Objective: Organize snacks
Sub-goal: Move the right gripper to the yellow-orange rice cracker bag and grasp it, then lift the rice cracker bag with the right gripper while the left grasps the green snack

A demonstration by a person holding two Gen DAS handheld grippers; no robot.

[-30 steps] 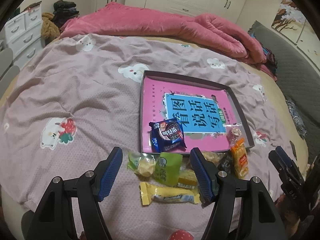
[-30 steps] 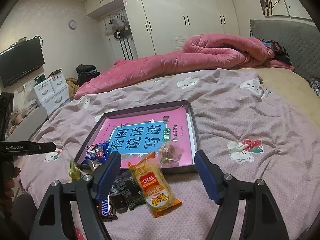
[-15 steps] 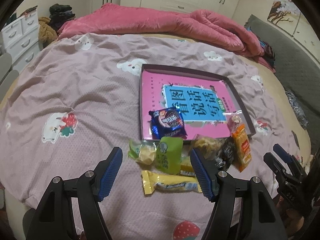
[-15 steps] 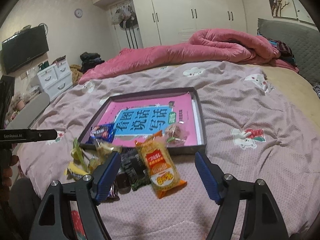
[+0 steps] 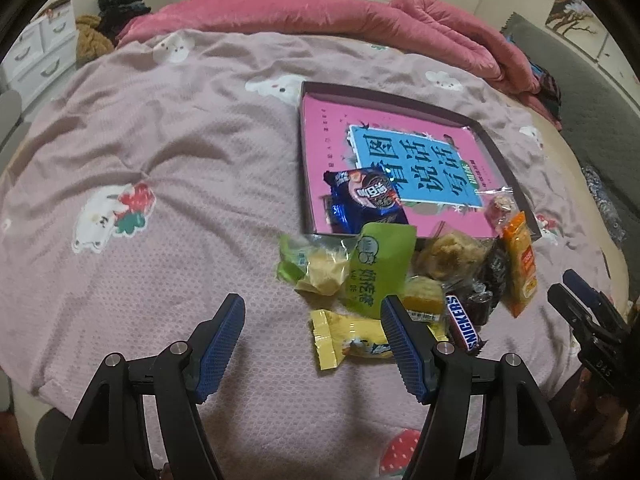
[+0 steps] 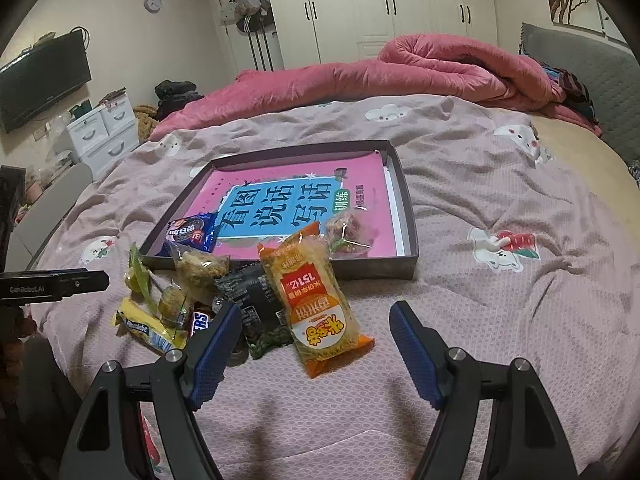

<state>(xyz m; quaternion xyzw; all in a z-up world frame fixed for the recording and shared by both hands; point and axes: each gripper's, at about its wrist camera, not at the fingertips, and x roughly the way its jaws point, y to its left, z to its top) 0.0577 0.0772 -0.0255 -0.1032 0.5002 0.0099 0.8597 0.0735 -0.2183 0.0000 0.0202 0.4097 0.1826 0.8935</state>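
Observation:
A dark shallow tray (image 5: 394, 98) (image 6: 406, 192) with a pink book inside lies on the bed. A blue snack packet (image 5: 366, 200) (image 6: 192, 232) and a clear candy bag (image 5: 500, 204) (image 6: 350, 230) lie in it. A pile of snacks sits at its near edge: green packet (image 5: 380, 268), yellow bar (image 5: 352, 340) (image 6: 148, 328), Snickers (image 5: 462, 322), dark packet (image 6: 260, 308), orange packet (image 5: 520, 264) (image 6: 316, 296). My left gripper (image 5: 314, 340) is open and empty just short of the pile. My right gripper (image 6: 316, 344) is open and empty, the orange packet's near end between its fingers.
The bed has a mauve sheet with animal prints (image 5: 140, 160). A rolled pink duvet (image 6: 400, 76) lies at the far side. White drawers (image 6: 104, 132) and a TV (image 6: 40, 80) stand to the left, wardrobes (image 6: 380, 8) behind. The right gripper (image 5: 588, 316) shows in the left wrist view.
Both grippers have drawn back and risen from the snacks, so more of the pile shows, including the Snickers bar. Both stayed open. No snack has moved.

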